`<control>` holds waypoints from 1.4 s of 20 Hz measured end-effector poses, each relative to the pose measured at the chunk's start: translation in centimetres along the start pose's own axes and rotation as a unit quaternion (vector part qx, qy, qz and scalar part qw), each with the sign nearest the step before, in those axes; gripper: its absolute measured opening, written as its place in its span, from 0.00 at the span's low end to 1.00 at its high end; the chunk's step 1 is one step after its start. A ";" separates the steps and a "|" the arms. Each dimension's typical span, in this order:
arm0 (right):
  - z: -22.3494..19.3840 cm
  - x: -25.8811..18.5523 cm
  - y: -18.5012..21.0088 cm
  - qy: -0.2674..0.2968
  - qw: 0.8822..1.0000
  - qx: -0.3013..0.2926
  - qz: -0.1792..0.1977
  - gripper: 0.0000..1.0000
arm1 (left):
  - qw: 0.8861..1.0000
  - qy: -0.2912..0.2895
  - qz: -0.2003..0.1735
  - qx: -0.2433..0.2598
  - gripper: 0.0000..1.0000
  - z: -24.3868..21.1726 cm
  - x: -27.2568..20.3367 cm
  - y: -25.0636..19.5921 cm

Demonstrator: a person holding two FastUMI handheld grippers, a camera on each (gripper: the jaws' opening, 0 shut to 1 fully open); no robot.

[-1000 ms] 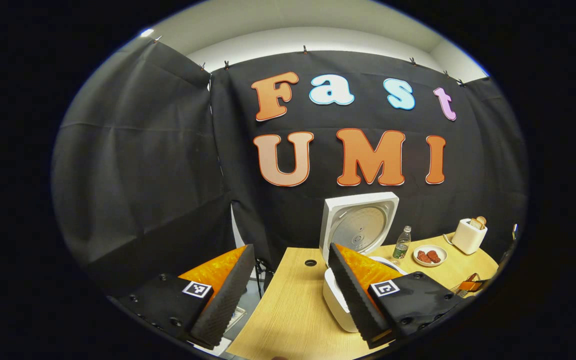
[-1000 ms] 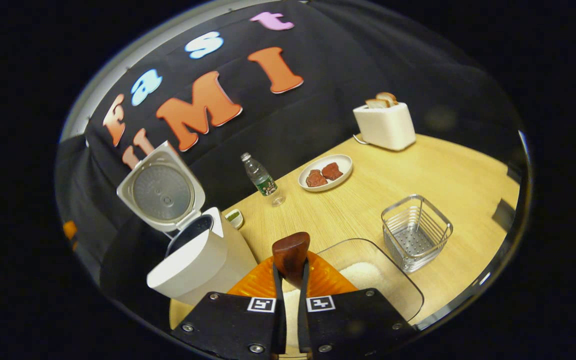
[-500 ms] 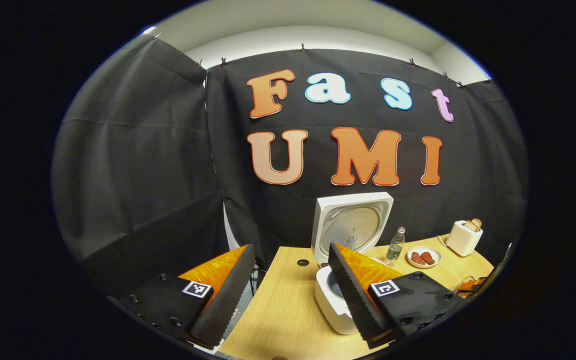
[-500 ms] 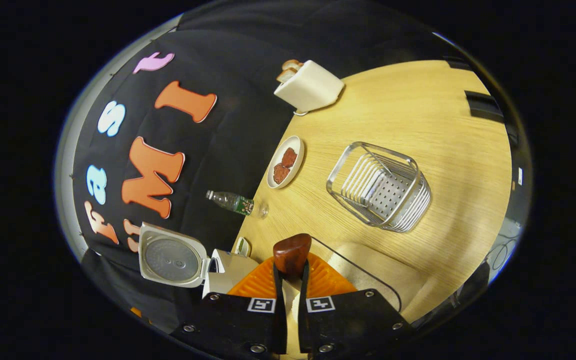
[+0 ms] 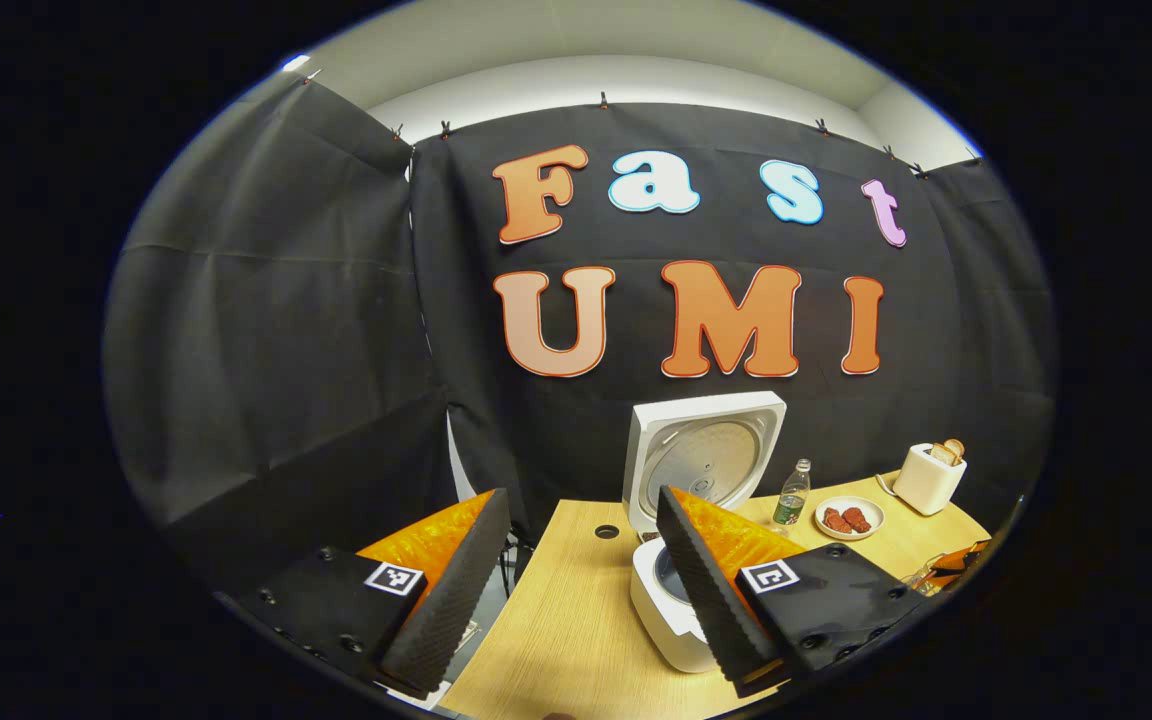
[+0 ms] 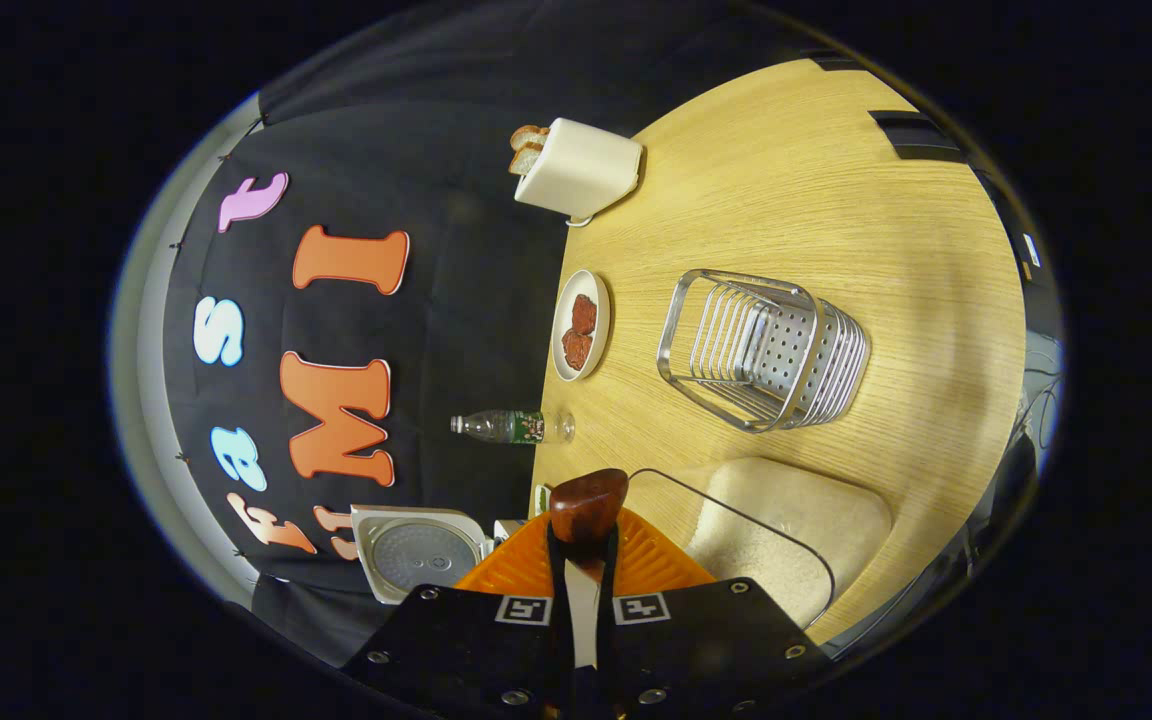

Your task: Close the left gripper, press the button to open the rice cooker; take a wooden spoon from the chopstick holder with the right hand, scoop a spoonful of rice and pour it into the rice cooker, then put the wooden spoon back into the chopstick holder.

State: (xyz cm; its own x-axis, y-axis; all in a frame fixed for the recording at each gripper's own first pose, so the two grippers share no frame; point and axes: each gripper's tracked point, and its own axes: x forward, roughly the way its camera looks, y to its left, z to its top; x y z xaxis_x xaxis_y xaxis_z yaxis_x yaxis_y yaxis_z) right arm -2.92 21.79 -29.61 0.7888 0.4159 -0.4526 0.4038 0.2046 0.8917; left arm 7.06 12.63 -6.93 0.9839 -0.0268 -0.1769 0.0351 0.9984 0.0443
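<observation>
Rolling hard now, the right gripper (image 6: pixel 581 555) has twisted well round since a second ago, so the pale wooden table (image 6: pixel 836 200) stands almost on end in the right gripper view and the square wire chopstick holder (image 6: pixel 761 348) has swung from beside the gripper to above it. Largest first: the white rice cooker (image 5: pixel 671 610) sits open at the table's near-left part, lid (image 5: pixel 704 455) upright, pot mouth partly hidden behind a finger in the left gripper view. Next, the clear glass dish of white rice (image 6: pixel 786 535) lies just beside the right gripper. Then the chopstick holder, empty. Smallest, the dark reddish-brown wooden spoon (image 6: pixel 587 505), its rounded end poking out past the fingers, which are clamped tight on it.

That spoon looks stiff, light and smooth, likely a bit slippery, so a firm pinch across the handle suits it; whether the bowl carries rice I cannot tell. With this much roll, loose grains could spill. The left gripper (image 5: pixel 581 580) hangs back with its fingers wide apart, holding nothing.
</observation>
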 end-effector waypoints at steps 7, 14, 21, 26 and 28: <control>-0.1 -0.9 2.3 0.011 0.999 0.029 0.017 0.08 | 1.000 -0.005 -0.001 -0.008 1.00 0.2 0.6 0.1; 0.0 -1.3 7.7 0.015 0.998 0.043 0.045 0.08 | 1.000 -0.008 -0.004 -0.014 0.96 0.5 1.4 0.2; -1.0 0.4 13.9 0.026 0.995 0.047 0.084 0.08 | 1.000 -0.007 -0.021 -0.020 0.96 1.0 2.1 -0.2; -3.2 3.7 17.7 0.049 0.993 0.037 0.097 0.08 | 1.000 -0.005 -0.026 -0.012 0.96 0.7 2.5 -0.4; -4.3 4.9 19.2 0.058 0.992 0.036 0.101 0.08 | 1.000 -0.004 -0.027 -0.011 0.96 0.6 2.7 -0.4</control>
State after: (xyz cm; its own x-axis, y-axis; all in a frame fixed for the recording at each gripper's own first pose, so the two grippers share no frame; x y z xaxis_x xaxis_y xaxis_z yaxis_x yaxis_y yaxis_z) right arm 6.72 31.58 -14.73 0.7998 0.5429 -0.2561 0.2775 0.0439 0.9597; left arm 9.81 12.16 -6.79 0.9822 -0.0801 -0.1702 0.0835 0.9964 0.0128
